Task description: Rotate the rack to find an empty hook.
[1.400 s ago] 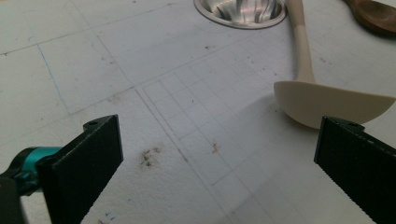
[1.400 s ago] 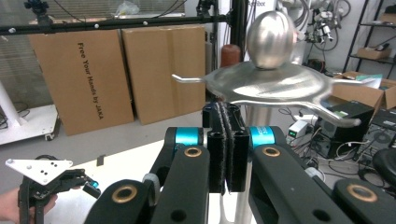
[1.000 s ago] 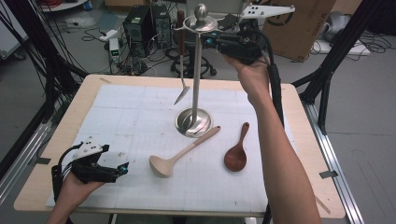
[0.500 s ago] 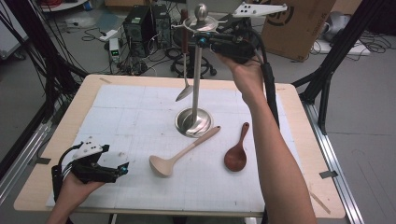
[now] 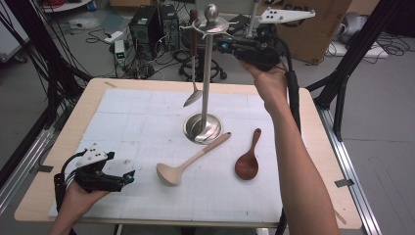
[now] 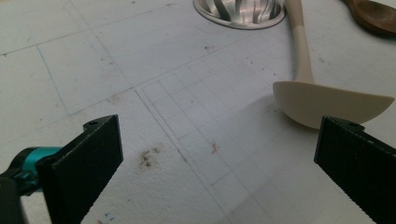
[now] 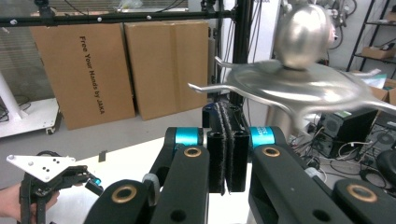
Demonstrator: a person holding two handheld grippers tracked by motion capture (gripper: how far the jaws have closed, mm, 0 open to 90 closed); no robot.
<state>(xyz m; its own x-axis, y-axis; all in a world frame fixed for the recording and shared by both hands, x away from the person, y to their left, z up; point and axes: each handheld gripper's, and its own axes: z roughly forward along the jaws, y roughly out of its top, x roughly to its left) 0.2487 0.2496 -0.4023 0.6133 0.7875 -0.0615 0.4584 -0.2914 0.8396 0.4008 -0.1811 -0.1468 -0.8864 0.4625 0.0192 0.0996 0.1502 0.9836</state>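
High view: right hand-held gripper [image 5: 226, 47], closed empty, beside the rack [image 5: 206, 73]; left hand-held gripper [image 5: 128, 177] open near the beige ladle [image 5: 188, 159].

- Left gripper [image 5: 128, 177]: held low at the near-left corner of the table [image 5: 58, 147], well away from the stand [image 5: 208, 73]. Jaws wide apart, nothing between them, pointing toward the stand's base.
- Left hand [image 5: 78, 193]: grips the body from below, forearm coming in from the near edge.
- Right gripper [image 5: 225, 47]: raised high, level with the stand's top ring, just to its right, pointing left at it. Jaws pressed together, pads touching, nothing clamped.
- Right hand [image 5: 266, 73]: wraps the body from underneath; forearm stretched long from the near-right edge, up past the stand's right side.
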